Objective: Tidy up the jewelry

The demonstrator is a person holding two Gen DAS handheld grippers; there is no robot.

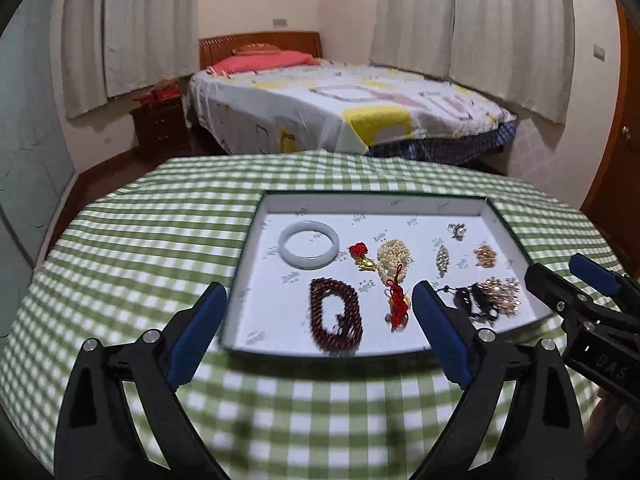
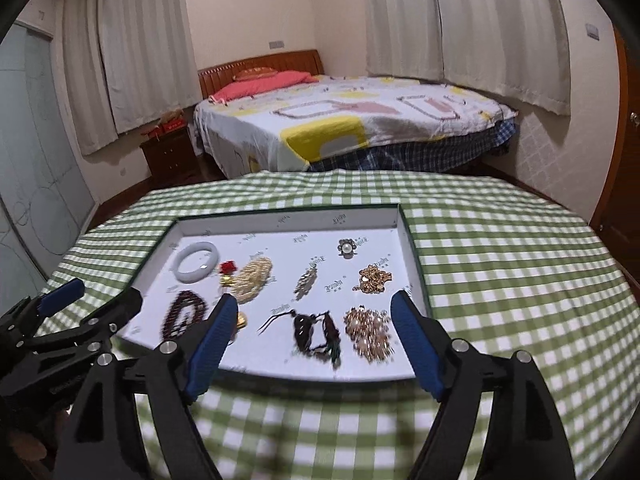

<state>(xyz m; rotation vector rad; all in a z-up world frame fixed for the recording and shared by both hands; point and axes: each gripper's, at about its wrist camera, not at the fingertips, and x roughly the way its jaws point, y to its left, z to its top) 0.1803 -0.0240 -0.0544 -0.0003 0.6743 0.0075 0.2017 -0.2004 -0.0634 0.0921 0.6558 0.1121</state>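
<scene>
A shallow white tray with a dark green rim [image 1: 505,222] sits on a table covered with a green and white checked cloth [image 1: 132,240]. All the jewelry lies inside the tray, spread out in small piles that do not touch the rim.

At the far left of the tray is a smooth white ring bangle [image 1: 309,243]. Just beside it is a small red knot with a gold charm [image 1: 361,256], and next to that a heap of tiny cream pearl beads [image 1: 393,256]. A red tassel with gold bits [image 1: 397,306] lies in front of the pearls. Near the front left is a loop of dark red round beads [image 1: 336,318]; it looks blurry, so the beads are hard to count.

On the right side, a little flower ring with one pearl [image 2: 346,247] is at the back. A thin silver leaf pin [image 2: 305,282] lies in the middle. A small gold sparkly clump [image 2: 372,279] is near the right wall. In front are a dark bead string with black cords [image 2: 311,330] and a bigger pile of rose gold sparkles [image 2: 370,332].

The left gripper [image 1: 322,308] hangs above the near edge of the tray. Its blue fingers [image 1: 202,330] are far apart and hold nothing. The right gripper [image 2: 314,320] hangs beside it, also over the near edge. Its blue pads [image 2: 416,344] are spread wide too, with nothing pinched between them.

Behind the table is a bed with a patterned sheet [image 2: 360,120] and a pink pillow [image 2: 260,84].
</scene>
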